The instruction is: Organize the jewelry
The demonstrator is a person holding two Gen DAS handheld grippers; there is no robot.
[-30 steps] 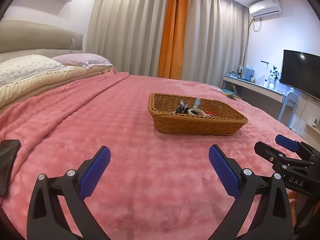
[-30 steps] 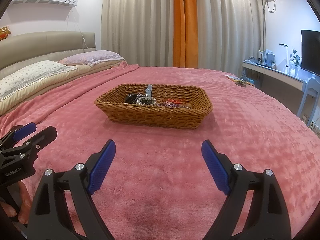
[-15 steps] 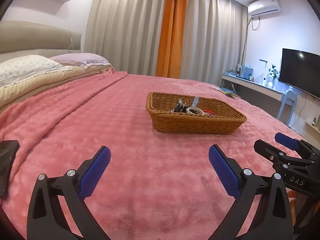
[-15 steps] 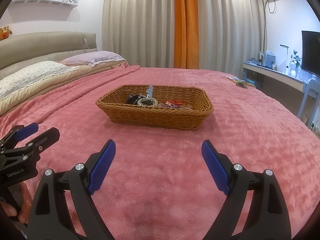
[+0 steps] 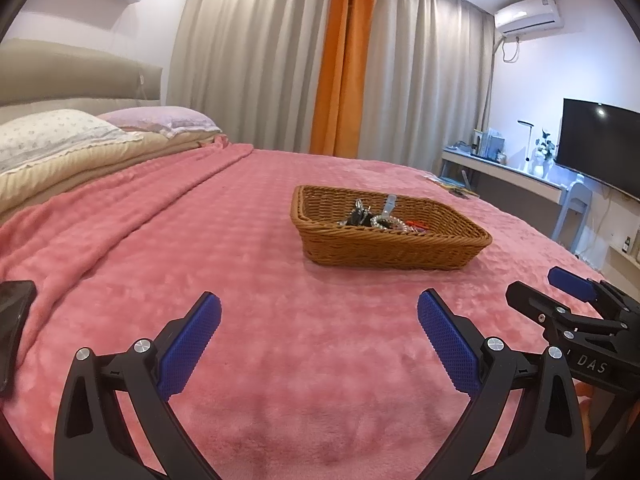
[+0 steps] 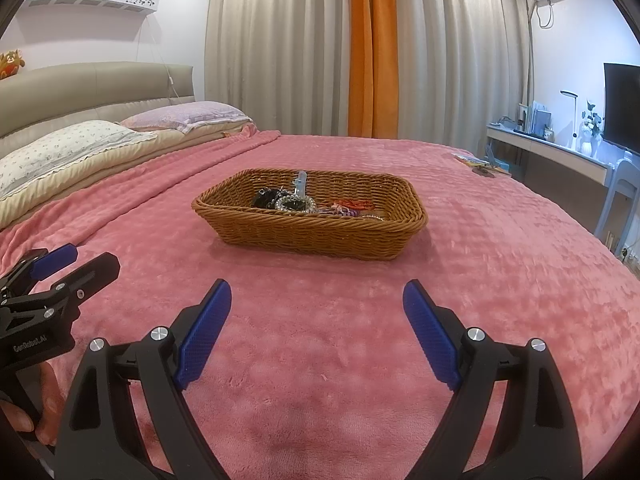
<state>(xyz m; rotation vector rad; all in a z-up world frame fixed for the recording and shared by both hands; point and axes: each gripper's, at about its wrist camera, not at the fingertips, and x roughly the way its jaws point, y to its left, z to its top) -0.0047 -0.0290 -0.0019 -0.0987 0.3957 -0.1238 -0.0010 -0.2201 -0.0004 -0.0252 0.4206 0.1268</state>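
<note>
While both grippers hung low over the near part of the bed, nothing was caught in either of them. The left gripper [image 5: 319,322] had its blue-padded fingers [image 5: 192,344] spread wide, released, with only pink blanket [image 5: 224,240] between them. The right gripper [image 6: 317,312] stood the same way, its jaws parted and bare; it also showed at the right edge of the left wrist view, just beside its partner. A hand [image 6: 38,408] gripped the left tool's handle at the near left of the right wrist view.

Farther off, toward the middle of the bed, sat a woven wicker basket [image 6: 312,232], well apart from both claws. The jewelry [image 6: 296,202] lay heaped inside it, mostly in its left half: something dark and glossy, a pale beaded bracelet, a light blue piece standing up against the far wall, and a few red and purple bits to the right. What each piece was I could not tell for sure.

A dark phone [image 5: 12,320] lay on the blanket at the near left edge. Two pillows [image 6: 80,140] rested at the far left by the headboard, curtains [image 6: 304,48] hung behind the bed, and a desk [image 5: 504,172] with a television [image 5: 600,144] above it stood along the right wall.
</note>
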